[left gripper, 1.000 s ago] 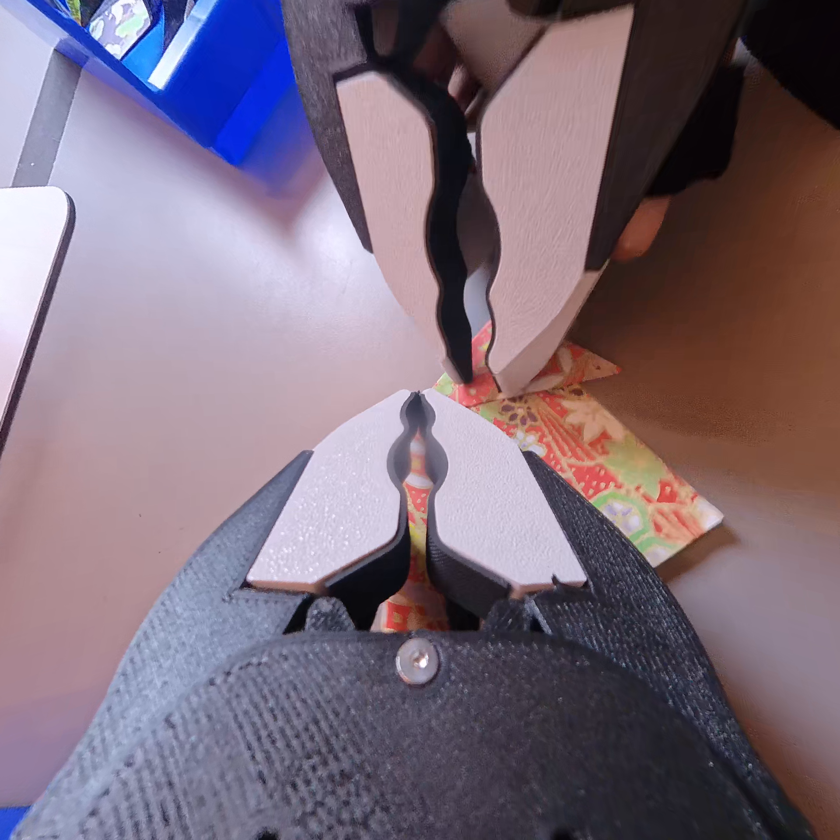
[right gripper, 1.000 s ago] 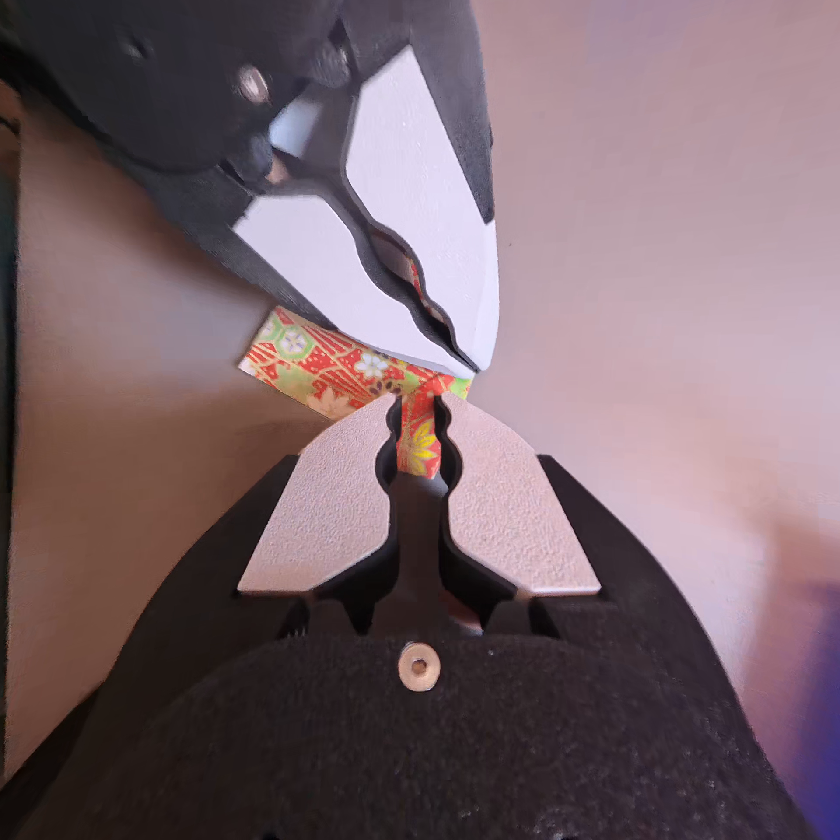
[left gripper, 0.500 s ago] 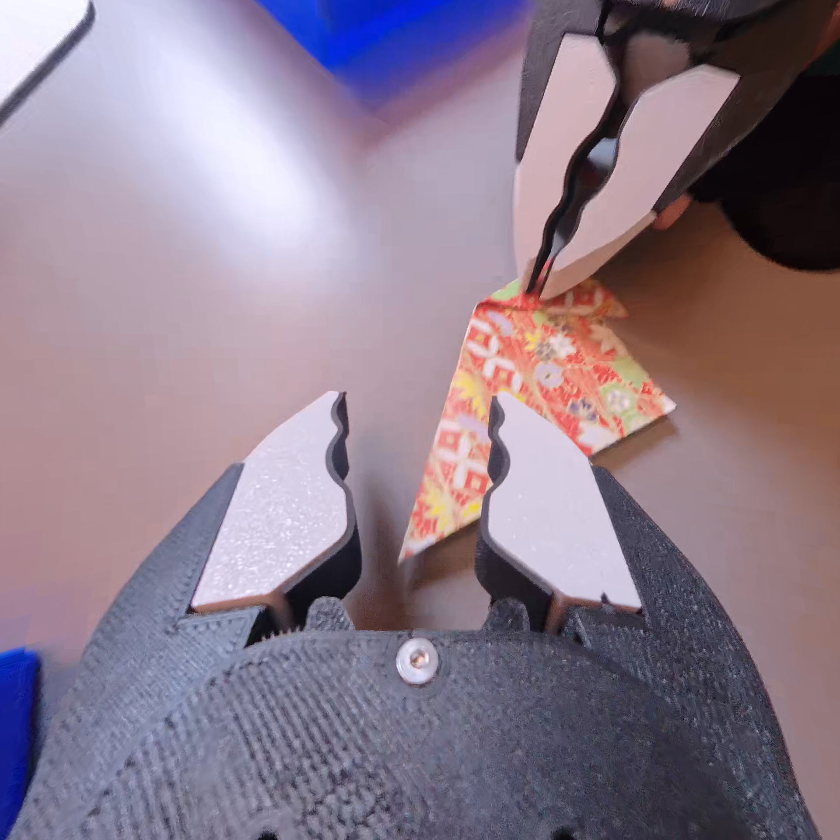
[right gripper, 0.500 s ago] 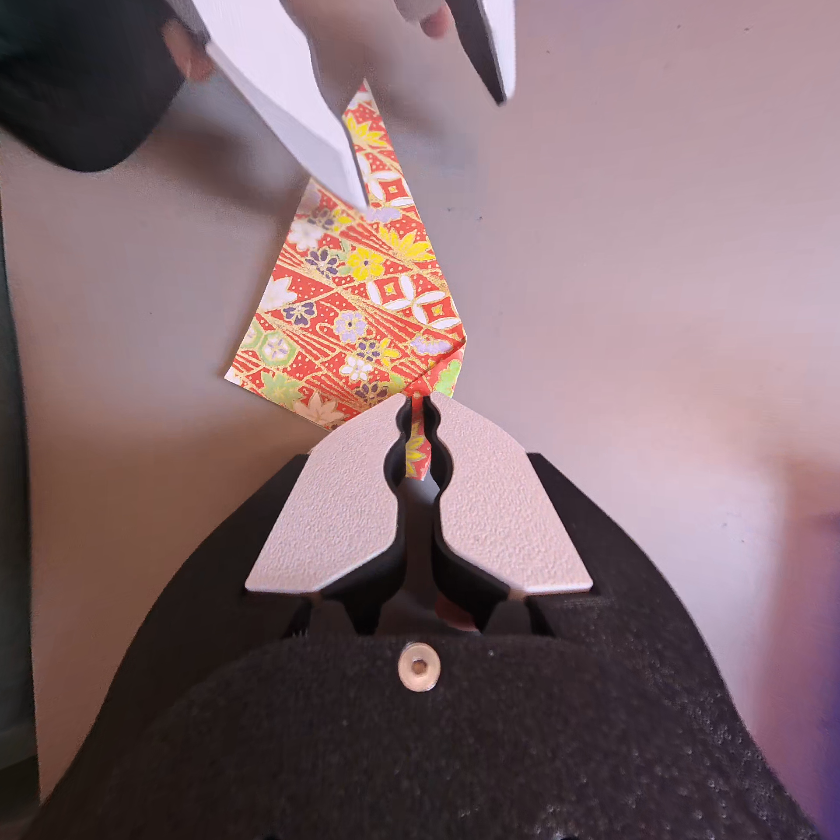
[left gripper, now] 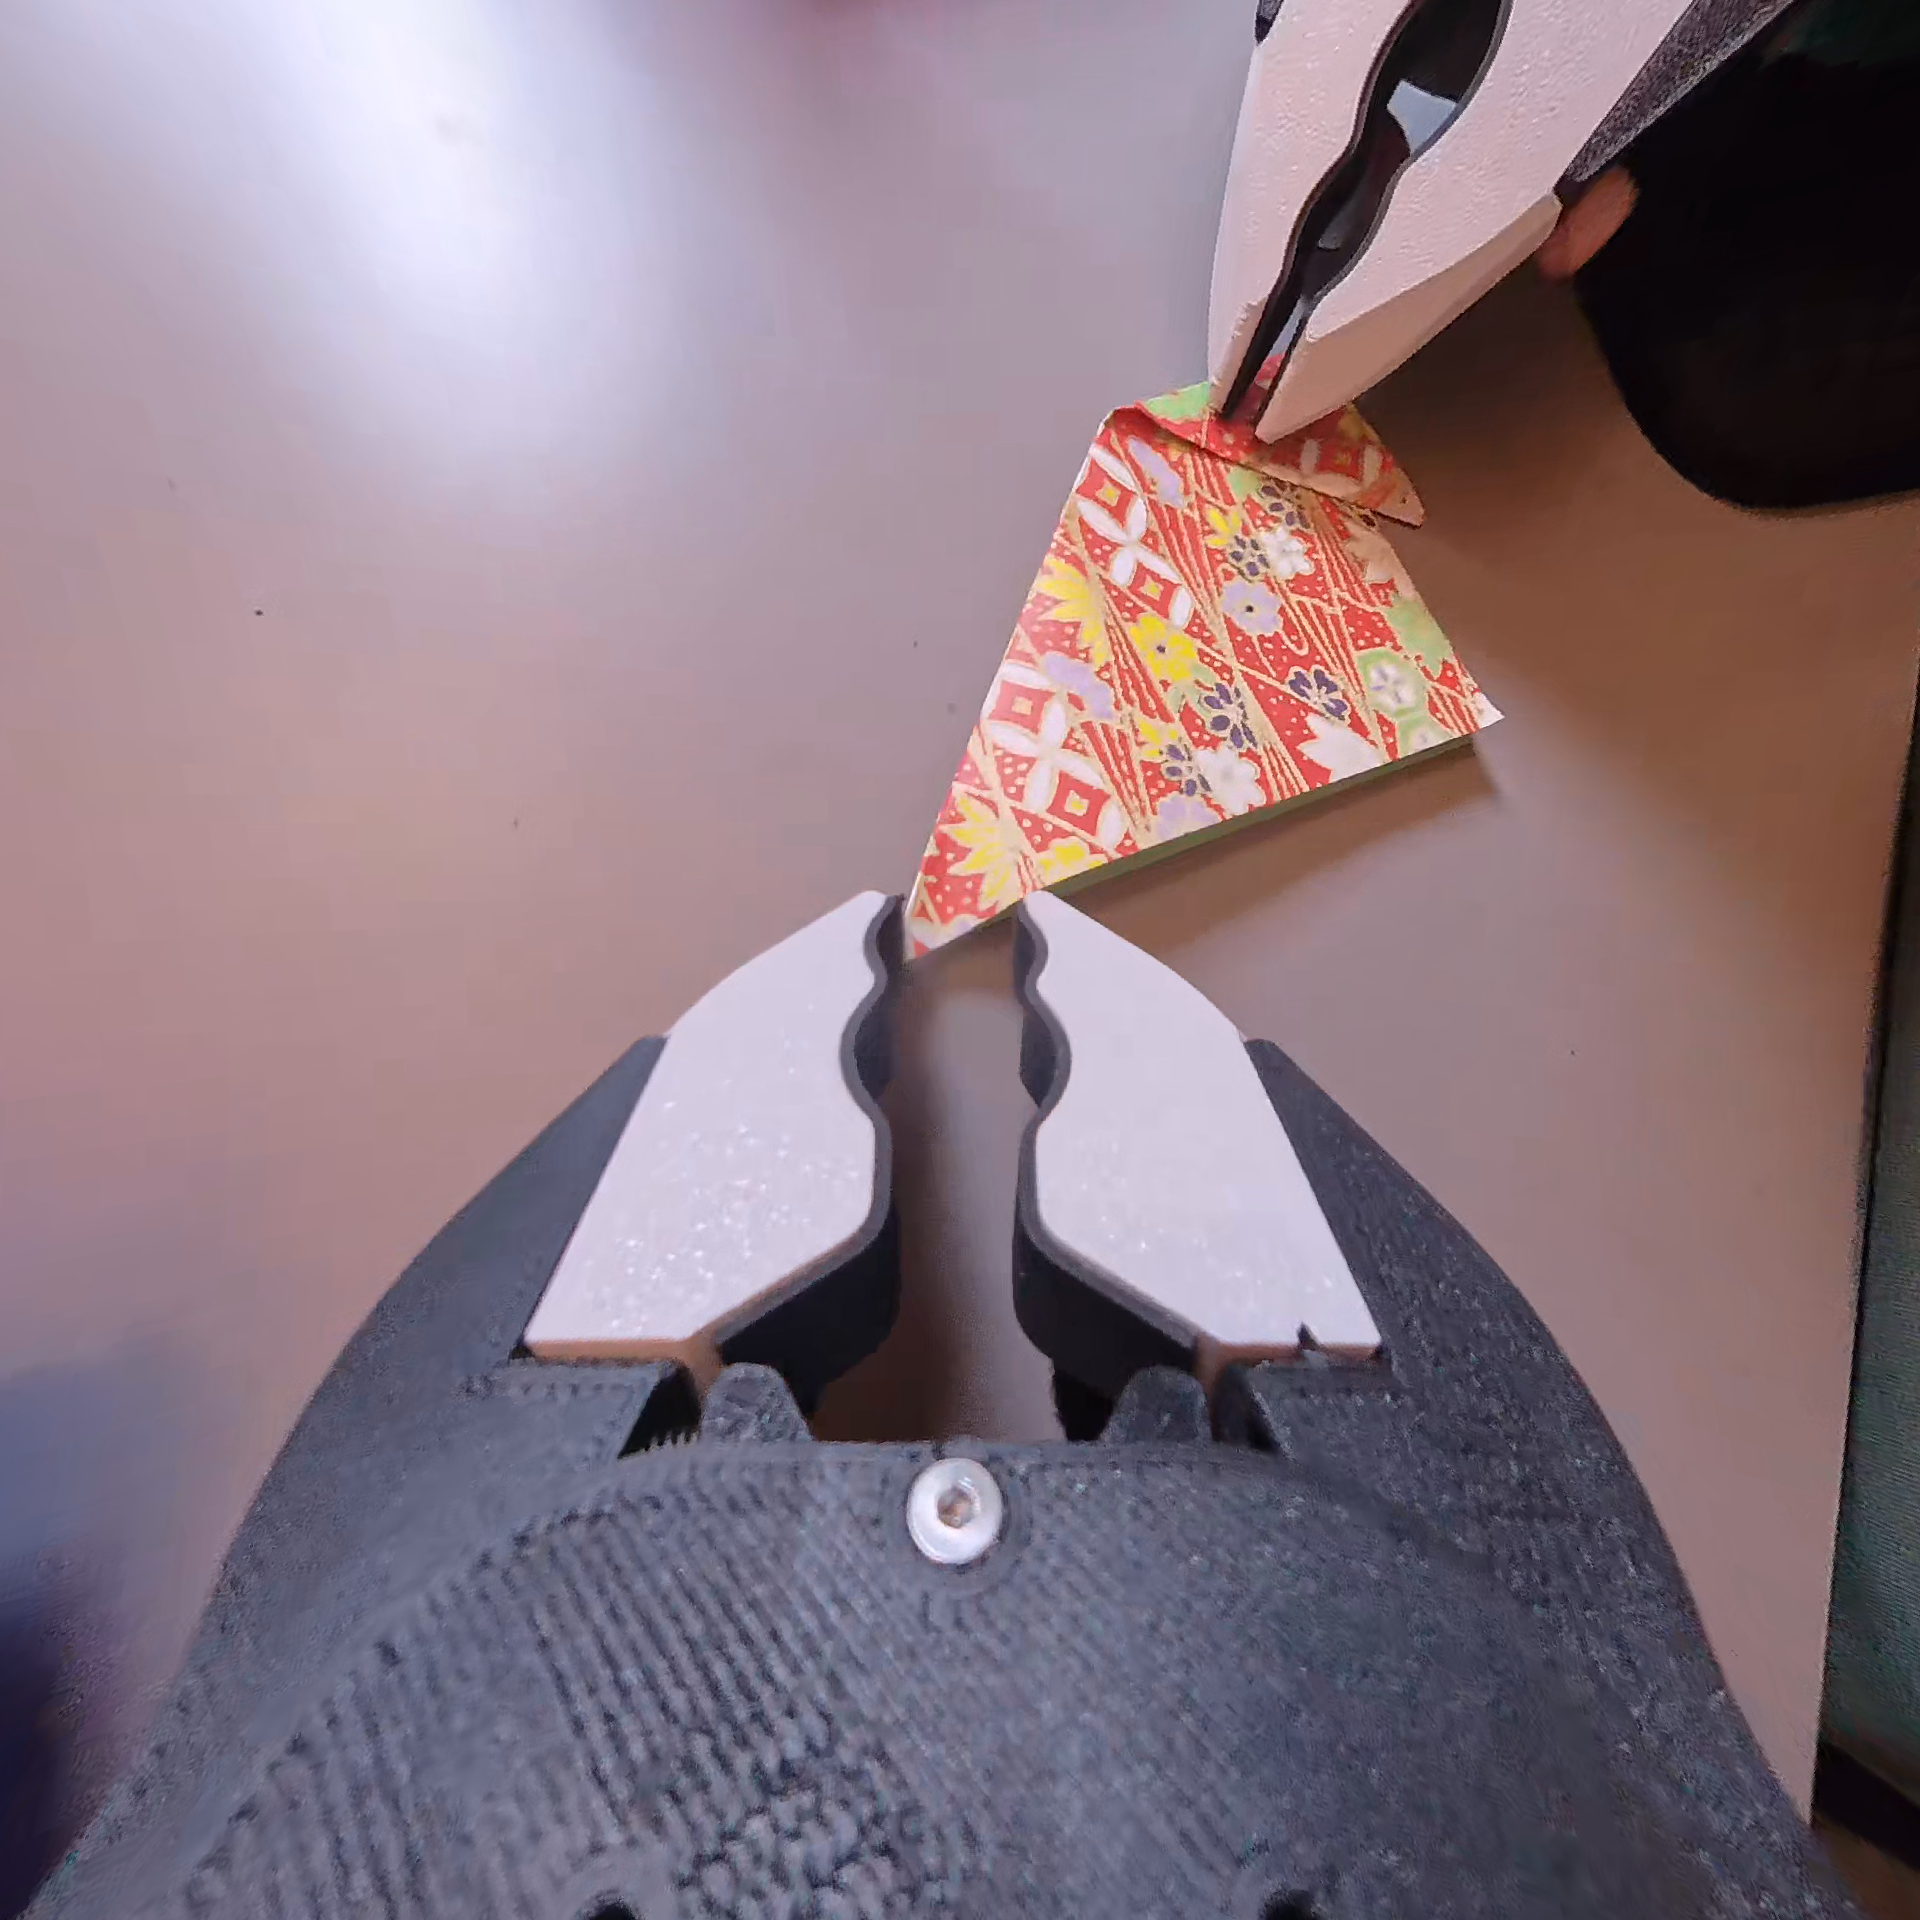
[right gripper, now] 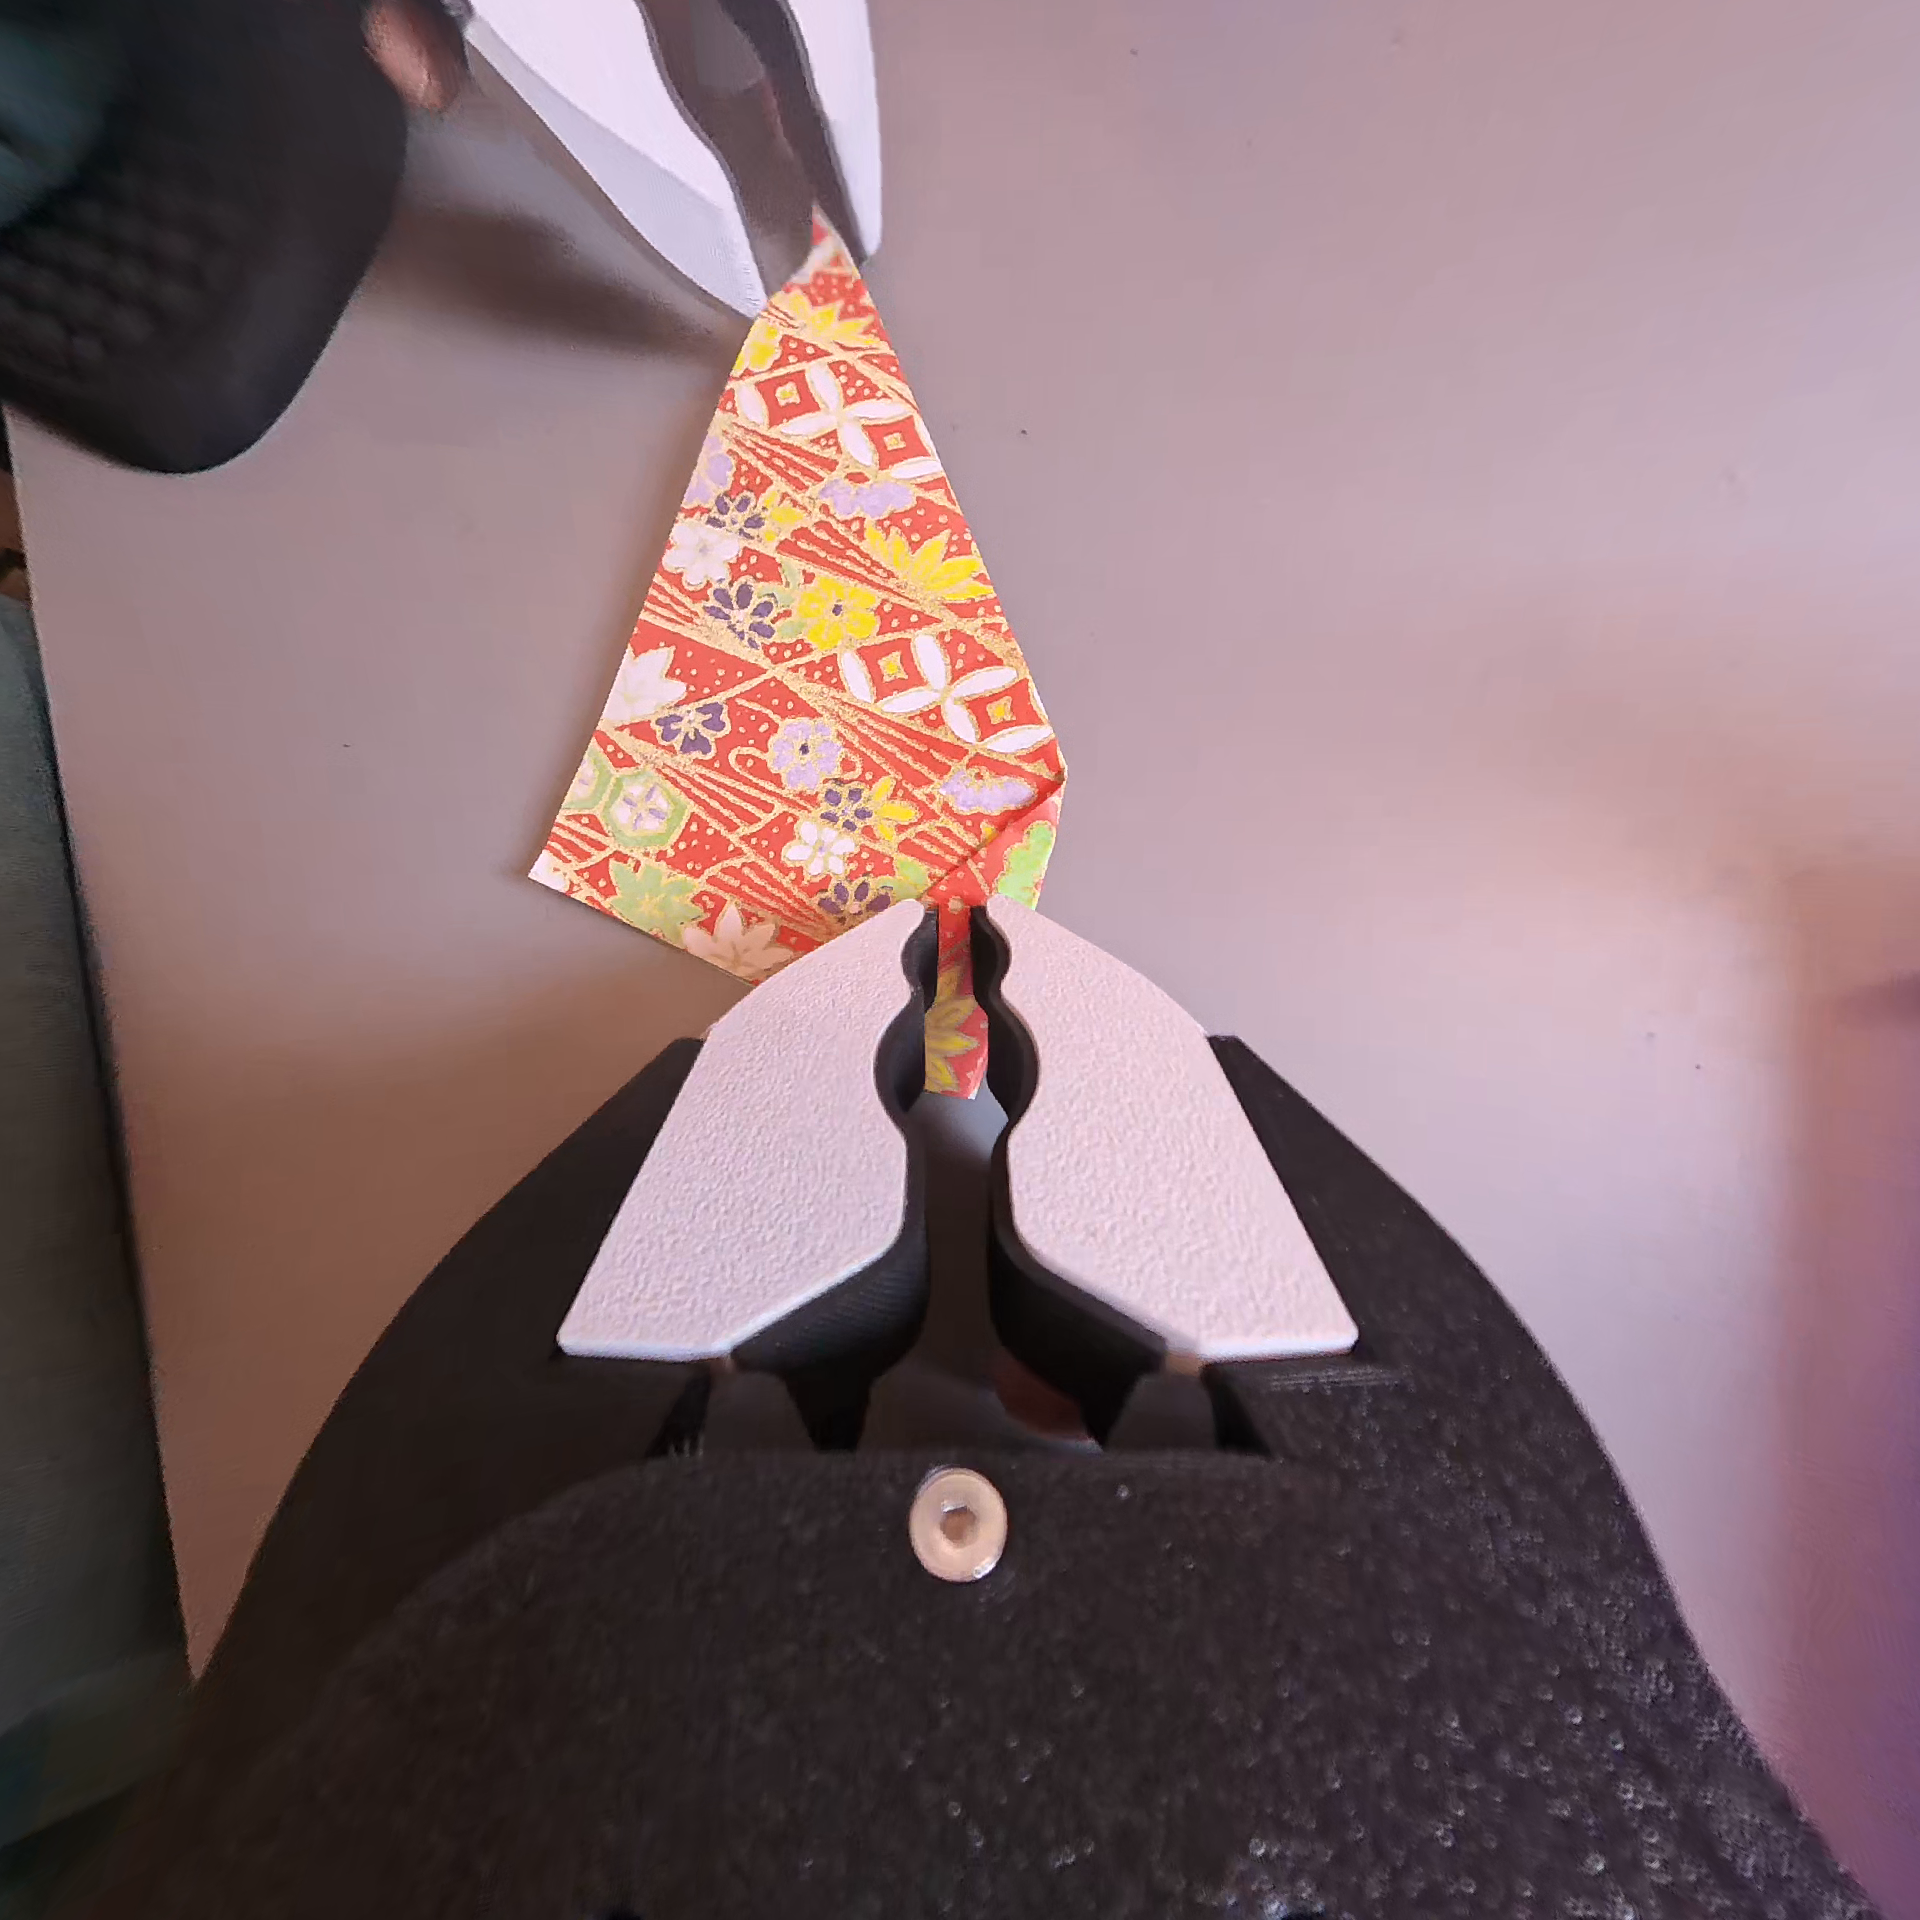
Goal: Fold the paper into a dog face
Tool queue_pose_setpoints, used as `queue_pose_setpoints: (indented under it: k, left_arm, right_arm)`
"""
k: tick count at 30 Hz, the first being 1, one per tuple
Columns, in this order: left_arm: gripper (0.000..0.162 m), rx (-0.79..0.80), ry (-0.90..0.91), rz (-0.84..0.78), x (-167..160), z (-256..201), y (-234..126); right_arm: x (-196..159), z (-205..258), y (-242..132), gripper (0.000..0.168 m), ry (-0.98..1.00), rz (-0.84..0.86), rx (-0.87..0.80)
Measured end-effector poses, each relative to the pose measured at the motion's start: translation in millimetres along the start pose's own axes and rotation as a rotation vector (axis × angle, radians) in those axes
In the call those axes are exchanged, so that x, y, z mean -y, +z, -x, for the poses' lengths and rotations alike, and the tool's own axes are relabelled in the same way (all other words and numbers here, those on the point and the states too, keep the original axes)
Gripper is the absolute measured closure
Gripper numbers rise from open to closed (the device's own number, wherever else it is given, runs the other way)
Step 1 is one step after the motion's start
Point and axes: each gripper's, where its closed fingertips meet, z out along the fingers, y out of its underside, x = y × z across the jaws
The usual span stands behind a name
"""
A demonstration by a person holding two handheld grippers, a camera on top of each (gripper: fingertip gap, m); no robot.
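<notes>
R gripper [right gripper: 954,914] pinched on a folded corner of the patterned paper [right gripper: 831,665], frame centre. L gripper [left gripper: 951,935] part-open, empty, w/ paper's tip just at its fingertips. Paper lies on plain grey-brown table [left gripper: 468,520]; dark edge at right.

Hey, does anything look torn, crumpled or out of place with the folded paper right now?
Nothing stands out. The patterned paper lies flat on the table, with no tear visible. The right gripper pinches a small folded-up flap at one corner, and the left gripper is open at the opposite tip.
</notes>
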Motion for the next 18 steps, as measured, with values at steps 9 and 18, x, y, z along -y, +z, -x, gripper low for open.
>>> queue_pose_setpoints:
  k: [9, 18]
  left_arm:
    - [0.159, -0.017, -0.018, -0.095, 11, 4, -5]
    - [0.159, -0.089, 0.006, -0.120, 13, -4, -6]
  right_arm:
    - [-1, 5, -2, 0.152, 0.004, 0.010, 0.023]
    - [12, 20, -14, 0.144, -0.124, -0.045, 0.135]
